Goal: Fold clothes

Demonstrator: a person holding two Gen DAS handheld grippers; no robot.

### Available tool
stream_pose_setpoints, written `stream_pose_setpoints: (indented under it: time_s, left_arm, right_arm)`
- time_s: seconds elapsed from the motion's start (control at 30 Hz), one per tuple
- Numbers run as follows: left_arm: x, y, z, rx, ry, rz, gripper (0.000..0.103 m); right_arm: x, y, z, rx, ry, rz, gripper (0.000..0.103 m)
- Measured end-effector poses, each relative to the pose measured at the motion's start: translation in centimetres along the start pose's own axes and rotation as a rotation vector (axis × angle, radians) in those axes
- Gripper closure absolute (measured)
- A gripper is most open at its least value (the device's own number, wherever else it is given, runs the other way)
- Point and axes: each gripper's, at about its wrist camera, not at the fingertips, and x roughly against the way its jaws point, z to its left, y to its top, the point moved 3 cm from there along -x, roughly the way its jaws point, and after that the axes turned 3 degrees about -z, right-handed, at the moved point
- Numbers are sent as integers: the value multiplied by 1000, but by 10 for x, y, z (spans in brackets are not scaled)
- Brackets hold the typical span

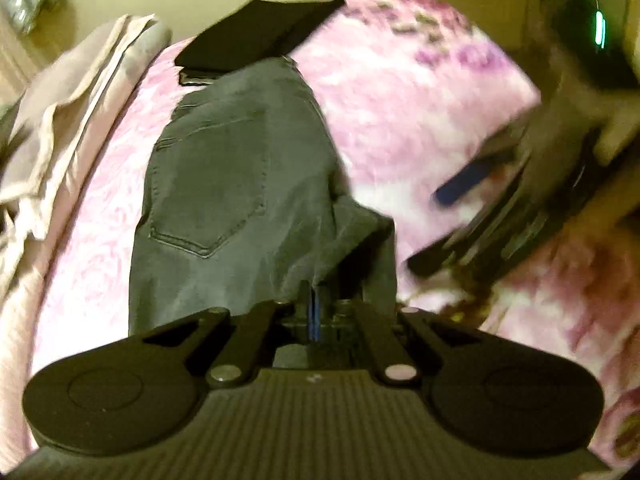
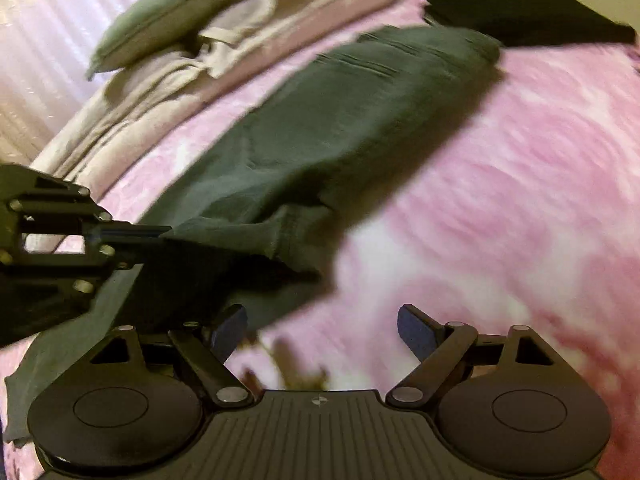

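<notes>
Right now the dark grey jeans [image 1: 224, 184] lie stretched out on the pink blanket [image 1: 420, 112] of the bed, back pocket up. The left claw [image 1: 316, 300] is closed tight on a bunched edge of the jeans, and the cloth hides the tips of its fingers. From the right wrist view the same left claw [image 2: 160, 232] comes in from the side and pinches the near end of the jeans [image 2: 340, 120]. The right claw [image 2: 322, 334] is wide open with nothing in it, just beside the near end of the jeans, over the blanket [image 2: 520, 200]. In the left wrist view the right claw [image 1: 460, 192] is a blurry dark shape, hard to make out. At the far end of the jeans sits a folded black cloth [image 1: 256, 36]. Beyond the jeans lie beige sheets [image 2: 240, 48] and a green pillow [image 2: 168, 12], both blurred.
</notes>
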Motion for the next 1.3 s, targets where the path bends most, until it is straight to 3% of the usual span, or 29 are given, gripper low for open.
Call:
stream_pose_setpoints:
  time_s: [0.1,0.13,0.17,0.37,0.5,0.63,0.77,0.87,0.97,1.07,1.13,1.2,1.27,1.3]
  left_arm:
    - [8,3,9,-10,-21,-19,103]
    - [8,3,10,-21,-23,-19,103]
    - [7,3,10,-31,-23,-20,103]
    - [-2,-2,-21,-116,-106,-7,102]
    - [-1,-18,-35,-131,-123,23,102]
    - [12,-32,-29,-62,-97,41,100]
    - [22,-30,-24,-13,-50,19,98]
    - [18,-12,-31,-58,-23,-44,62]
    - [-3,10,-49,-178,1,-87,62]
    - [-40,22,-70,-317,56,-32,67]
    - [-60,22,-80,-392,99,5,87]
    - [-70,20,-87,-453,122,20,103]
    - [-66,15,-92,-494,132,-8,103]
    - [-62,10,-94,-532,133,-36,103]
  right_arm:
    - [-17,12,16,42,-21,-79,18]
    - [-19,17,15,34,-56,-111,18]
    - [-16,19,13,18,-108,-140,26]
    - [19,-8,9,-4,-335,-188,30]
    - [36,-12,3,-87,-307,-147,30]
    - [53,-16,-3,-170,-278,-105,30]
    - [44,11,-16,-224,-195,-86,30]
    - [27,35,-34,-272,-162,-66,30]
    - [11,60,-53,-320,-129,-45,30]
    - [-6,84,-72,-368,-95,-24,30]
    - [-17,100,-84,-400,-73,-11,32]
    - [-28,116,-96,-432,-50,3,52]
    - [-38,132,-108,-457,-29,16,84]
    - [-41,137,-112,-446,-26,17,89]
